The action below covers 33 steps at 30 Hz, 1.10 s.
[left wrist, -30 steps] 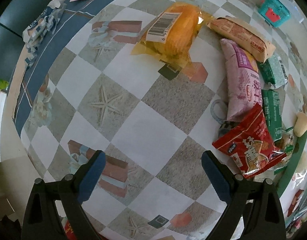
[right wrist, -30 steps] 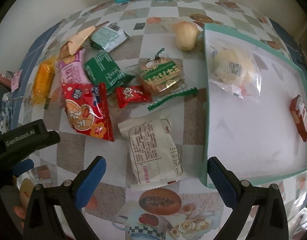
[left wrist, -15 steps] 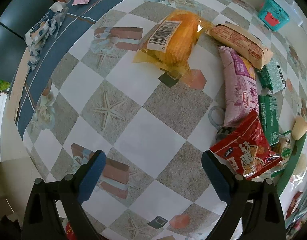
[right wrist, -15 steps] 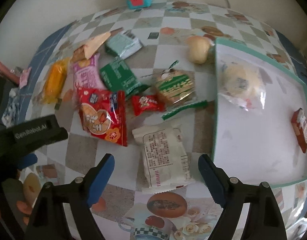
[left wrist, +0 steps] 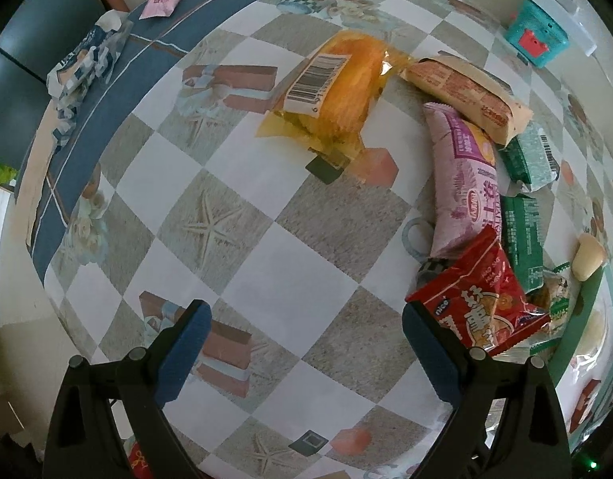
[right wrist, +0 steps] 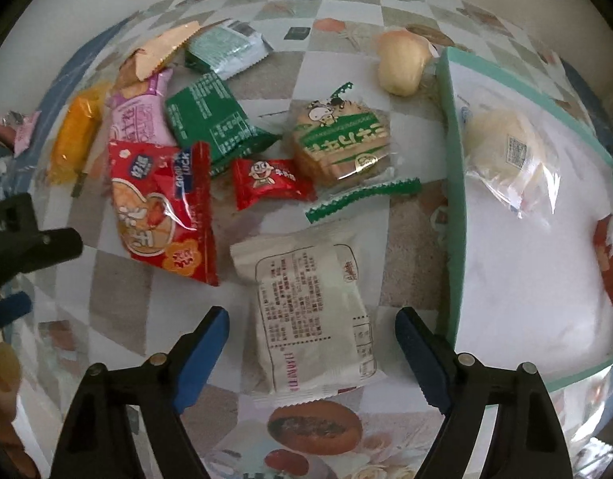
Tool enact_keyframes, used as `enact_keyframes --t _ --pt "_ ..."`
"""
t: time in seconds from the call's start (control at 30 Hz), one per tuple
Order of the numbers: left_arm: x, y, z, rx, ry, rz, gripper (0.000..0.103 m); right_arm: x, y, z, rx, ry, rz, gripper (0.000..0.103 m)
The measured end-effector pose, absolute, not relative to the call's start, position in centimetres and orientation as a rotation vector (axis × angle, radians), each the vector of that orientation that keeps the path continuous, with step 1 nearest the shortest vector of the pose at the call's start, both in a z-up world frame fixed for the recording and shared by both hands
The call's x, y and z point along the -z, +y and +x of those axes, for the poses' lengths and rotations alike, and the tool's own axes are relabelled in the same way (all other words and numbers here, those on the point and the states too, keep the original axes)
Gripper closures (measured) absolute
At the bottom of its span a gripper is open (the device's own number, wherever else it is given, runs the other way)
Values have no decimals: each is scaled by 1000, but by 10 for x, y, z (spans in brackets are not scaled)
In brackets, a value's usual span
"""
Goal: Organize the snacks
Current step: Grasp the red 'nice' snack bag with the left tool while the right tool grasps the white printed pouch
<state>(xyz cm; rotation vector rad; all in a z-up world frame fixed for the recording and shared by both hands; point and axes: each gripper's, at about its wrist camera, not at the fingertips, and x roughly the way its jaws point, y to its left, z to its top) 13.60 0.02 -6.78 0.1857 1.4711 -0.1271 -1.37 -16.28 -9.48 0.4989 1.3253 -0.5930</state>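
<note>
white snack packet (right wrist: 312,319), printed back up, lying flat, sealed

Glossy plastic red snack bag (right wrist: 162,211); matt white wrapper (right wrist: 310,315).

**Right tongs drop in over the white packet**

Only real change is on the right side. The right tongs (right wrist: 311,343) have just been closing a bit, and they now sit lower and closer over the white snack packet (right wrist: 310,315), which looks bigger in that view than a second ago. The packet now lies between the blue pads (right wrist: 202,353), but neither pad touches it. Before, the packet sat further ahead of the tips, with the pads spread wider either side.
</note>
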Motion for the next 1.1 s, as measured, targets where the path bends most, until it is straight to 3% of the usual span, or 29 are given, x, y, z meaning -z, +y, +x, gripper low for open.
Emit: enact_keyframes --t 0.2,0.57,0.63,0.7,0.73,0.77,1.1 --pt "58 -9 135 167 1439 204 7 94 -157 -9 586 1327 459 22" --pt "47 -23 135 183 1414 215 7 101 -157 -8 569 1345 461 13" --pt "45 -24 135 191 1410 214 7 101 -155 -7 572 1337 455 16" --pt "41 -28 134 203 1406 212 7 97 -154 -7 570 1315 443 26" --pt "40 -30 133 210 1404 212 7 93 -152 -6 569 1307 438 39" --pt "39 -32 133 218 1403 212 7 91 -152 -6 569 1300 435 45" --pt "31 -67 119 391 1409 219 7 89 -163 -14 576 1281 511 47"
